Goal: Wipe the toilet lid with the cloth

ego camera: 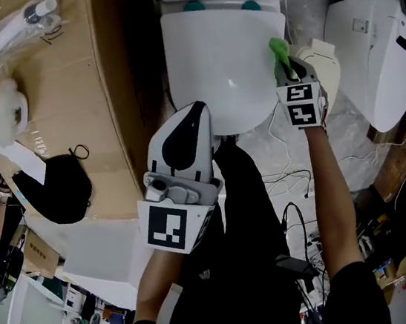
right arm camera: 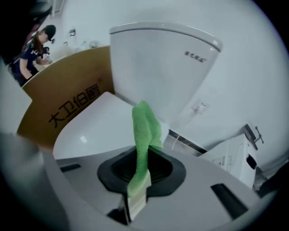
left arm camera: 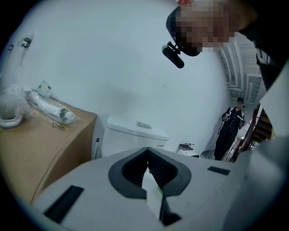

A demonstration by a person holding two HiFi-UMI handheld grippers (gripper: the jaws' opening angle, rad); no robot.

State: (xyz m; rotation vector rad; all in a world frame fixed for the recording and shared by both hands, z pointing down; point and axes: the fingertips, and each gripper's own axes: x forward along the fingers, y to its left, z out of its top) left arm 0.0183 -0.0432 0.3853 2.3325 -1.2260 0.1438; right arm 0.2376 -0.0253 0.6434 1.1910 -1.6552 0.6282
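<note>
White toilet lid (ego camera: 227, 64) is lying closed at upper centre, with a cardboard box (ego camera: 82, 99) to its left. Right gripper (ego camera: 284, 65) is pinching a bright green, finely textured cloth (ego camera: 279, 51), a narrow folded strip at the lid's right edge. Left gripper (ego camera: 194, 112) is hovering at lower centre, jaws together and empty.

大卫伯爵 on cardboard box (right arm camera: 74, 67) (brown side)

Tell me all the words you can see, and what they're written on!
"大卫伯爵": white letters on the brown cardboard box.
Small dark print on the toilet tank: too small to read.
Label on the second toilet at the right: too blurred to read.
The green cloth has no words on it.
</note>
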